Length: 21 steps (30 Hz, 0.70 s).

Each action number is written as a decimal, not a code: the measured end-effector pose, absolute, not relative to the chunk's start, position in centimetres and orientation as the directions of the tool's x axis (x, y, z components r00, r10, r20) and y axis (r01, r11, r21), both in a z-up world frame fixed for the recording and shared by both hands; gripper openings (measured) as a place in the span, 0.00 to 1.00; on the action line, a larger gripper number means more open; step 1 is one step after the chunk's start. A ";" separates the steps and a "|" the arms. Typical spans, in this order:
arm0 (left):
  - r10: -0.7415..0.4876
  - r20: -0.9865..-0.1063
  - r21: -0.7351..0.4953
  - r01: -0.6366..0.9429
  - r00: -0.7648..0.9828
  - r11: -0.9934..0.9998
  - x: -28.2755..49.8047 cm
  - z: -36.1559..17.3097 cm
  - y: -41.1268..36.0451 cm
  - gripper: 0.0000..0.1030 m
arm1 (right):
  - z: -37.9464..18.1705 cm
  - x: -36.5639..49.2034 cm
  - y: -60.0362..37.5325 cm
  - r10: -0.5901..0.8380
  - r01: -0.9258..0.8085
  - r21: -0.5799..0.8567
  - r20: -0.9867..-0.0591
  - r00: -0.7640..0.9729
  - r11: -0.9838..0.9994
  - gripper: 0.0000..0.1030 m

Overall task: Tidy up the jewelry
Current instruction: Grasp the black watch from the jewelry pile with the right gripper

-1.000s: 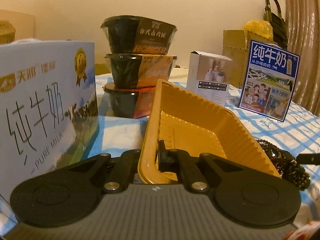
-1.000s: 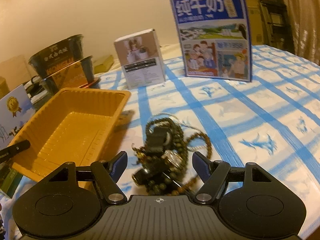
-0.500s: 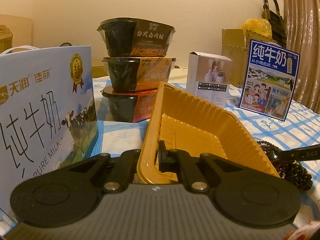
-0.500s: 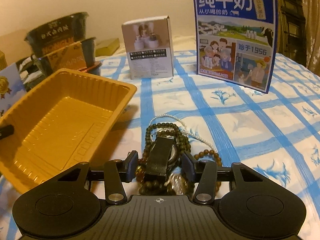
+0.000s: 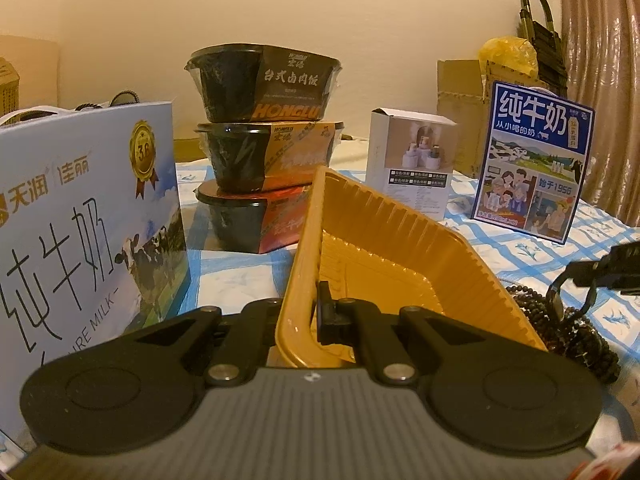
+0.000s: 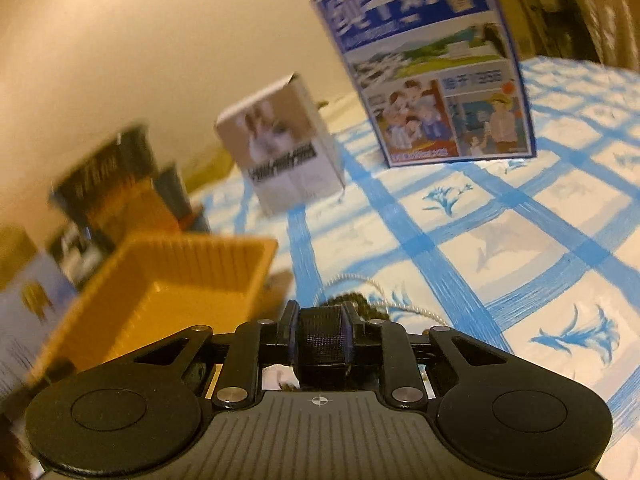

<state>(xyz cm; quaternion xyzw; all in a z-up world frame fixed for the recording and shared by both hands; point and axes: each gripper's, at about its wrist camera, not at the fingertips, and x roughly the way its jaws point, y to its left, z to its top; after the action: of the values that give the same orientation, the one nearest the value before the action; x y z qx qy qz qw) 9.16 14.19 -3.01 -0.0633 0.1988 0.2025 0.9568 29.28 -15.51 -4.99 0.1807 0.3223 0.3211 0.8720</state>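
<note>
My left gripper (image 5: 316,314) is shut on the near wall of the yellow plastic tray (image 5: 380,248), which tilts up. A pile of dark bead strings (image 5: 576,340) lies on the cloth to the right of the tray. My right gripper (image 6: 320,332) is over that pile, and its jaws are closing with a black watch strap (image 6: 322,340) pressed between the pads. Beads (image 6: 360,304) and a thin silver chain (image 6: 404,308) show just beyond the fingers. In the left wrist view the strap (image 5: 568,292) hangs in a loop from the right gripper above the beads.
On the blue-checked tablecloth (image 6: 500,240) stand a pale milk box (image 5: 80,220) at the left, three stacked black bowls (image 5: 264,140), a small white box (image 5: 412,160) and a blue milk carton (image 5: 532,160). A cardboard box (image 5: 460,120) sits behind them.
The right gripper's jaws went from wide open to closed on the black strap, and it rolled and shifted. The strap now hangs above the pile. The left gripper and tray stayed put.
</note>
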 end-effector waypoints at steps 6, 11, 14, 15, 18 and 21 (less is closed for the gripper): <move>0.357 -0.404 -0.041 -0.407 0.842 0.913 9.1 -2.9 14.0 0.04 | -3.1 28.9 -16.4 0.689 -0.450 0.544 -0.393 0.609 0.708 0.21; 0.359 -0.404 -0.037 -0.407 0.842 0.913 8.9 -2.8 14.0 0.04 | -2.5 28.0 -15.4 0.717 -0.489 0.538 -0.384 0.582 0.686 0.21; 0.361 -0.406 -0.039 -0.410 0.840 0.911 8.6 -2.8 14.0 0.04 | -1.9 27.3 -14.3 0.745 -0.525 0.539 -0.372 0.554 0.659 0.21; 0.361 -0.406 -0.039 -0.411 0.839 0.911 8.5 -2.8 14.0 0.04 | -1.7 27.0 -13.9 0.756 -0.538 0.540 -0.367 0.542 0.647 0.21; 0.362 -0.409 -0.044 -0.414 0.838 0.909 8.2 -2.7 14.0 0.04 | -1.2 26.0 -12.1 0.789 -0.574 0.546 -0.357 0.500 0.610 0.21; 0.362 -0.411 -0.049 -0.416 0.837 0.908 7.8 -2.7 13.9 0.04 | -1.3 25.2 -9.8 0.805 -0.604 0.532 -0.371 0.464 0.593 0.21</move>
<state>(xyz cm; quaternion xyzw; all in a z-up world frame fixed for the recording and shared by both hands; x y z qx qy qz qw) 7.81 13.95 -2.65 -0.0680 0.2003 0.2035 0.9560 25.21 -9.85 -1.26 0.1654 0.3036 0.4194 0.8394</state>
